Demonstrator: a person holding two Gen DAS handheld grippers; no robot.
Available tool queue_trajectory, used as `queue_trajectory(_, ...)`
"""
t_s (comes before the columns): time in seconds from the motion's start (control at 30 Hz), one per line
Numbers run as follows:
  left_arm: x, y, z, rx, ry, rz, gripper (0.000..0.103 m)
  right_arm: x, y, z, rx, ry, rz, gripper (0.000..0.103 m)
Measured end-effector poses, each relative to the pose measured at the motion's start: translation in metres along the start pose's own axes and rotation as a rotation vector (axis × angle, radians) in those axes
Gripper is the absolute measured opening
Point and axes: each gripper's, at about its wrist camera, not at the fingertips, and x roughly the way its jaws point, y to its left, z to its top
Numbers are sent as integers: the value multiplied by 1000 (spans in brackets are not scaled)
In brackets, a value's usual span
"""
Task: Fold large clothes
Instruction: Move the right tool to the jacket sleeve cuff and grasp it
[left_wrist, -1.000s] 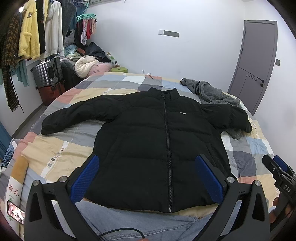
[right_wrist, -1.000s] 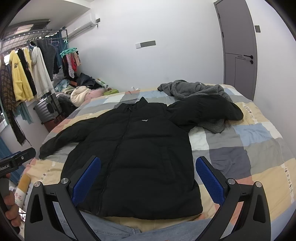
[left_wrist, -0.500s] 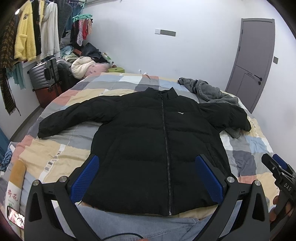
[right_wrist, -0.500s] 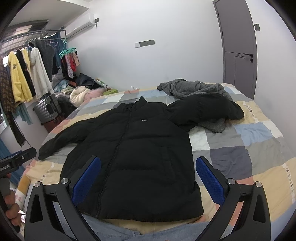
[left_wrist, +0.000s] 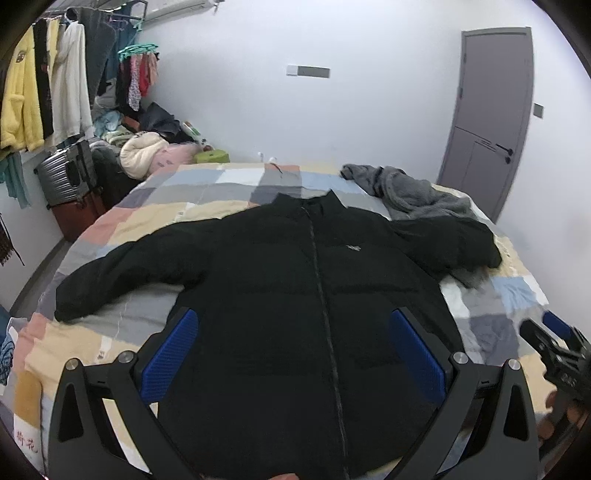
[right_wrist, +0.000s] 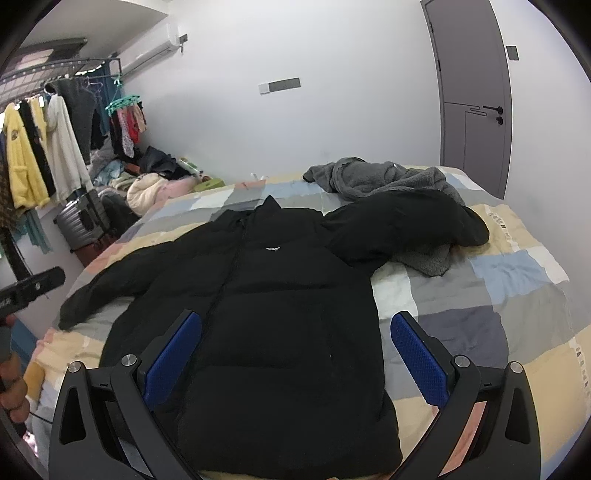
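Jacket, a black puffer (left_wrist: 295, 295), lies zipped and flat on the patchwork bedspread (right_wrist: 517, 295) ahead of both grippers; sleeves are outstretched, so no fold looks begun; left gripper (left_wrist: 295, 347) and right gripper (right_wrist: 295, 343) hover spread wide, holding nothing.

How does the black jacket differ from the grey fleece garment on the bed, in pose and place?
The black jacket lies spread flat, zipped, sleeves out; the grey fleece garment lies crumpled in a heap. The jacket fills the near middle of the bed; the fleece sits at the far side, partly under one jacket sleeve. Both rest on the patchwork cover, held by neither gripper.
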Motion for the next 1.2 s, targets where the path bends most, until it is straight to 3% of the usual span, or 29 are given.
queue_trajectory(0.17,40,12,7,-4,4,-36,103,26,-4,1,1,7,-8,103)
queue_trajectory(0.27,60,22,3,-26,-23,11,103,45,-10,-2,17,19,-12,103)
queue_trajectory(0.4,91,36,-3,-57,36,-24,103,68,-23,0,35,25,-52,103)
queue_trajectory(0.57,105,44,-11,-94,22,-12,103,84,-36,15,34,21,-70,103)
queue_trajectory(0.7,118,49,-18,-127,37,-44,103,94,-48,34,37,-4,-60,103)
queue_trajectory(0.83,129,54,-23,-165,28,-59,103,109,-74,59,62,-29,9,103)
queue_trajectory(0.97,137,56,-26,-183,34,-59,103,132,-105,79,52,-23,-2,103)
queue_trajectory(1.2,147,54,-31,-173,62,-39,103,171,-172,86,151,-15,4,102)
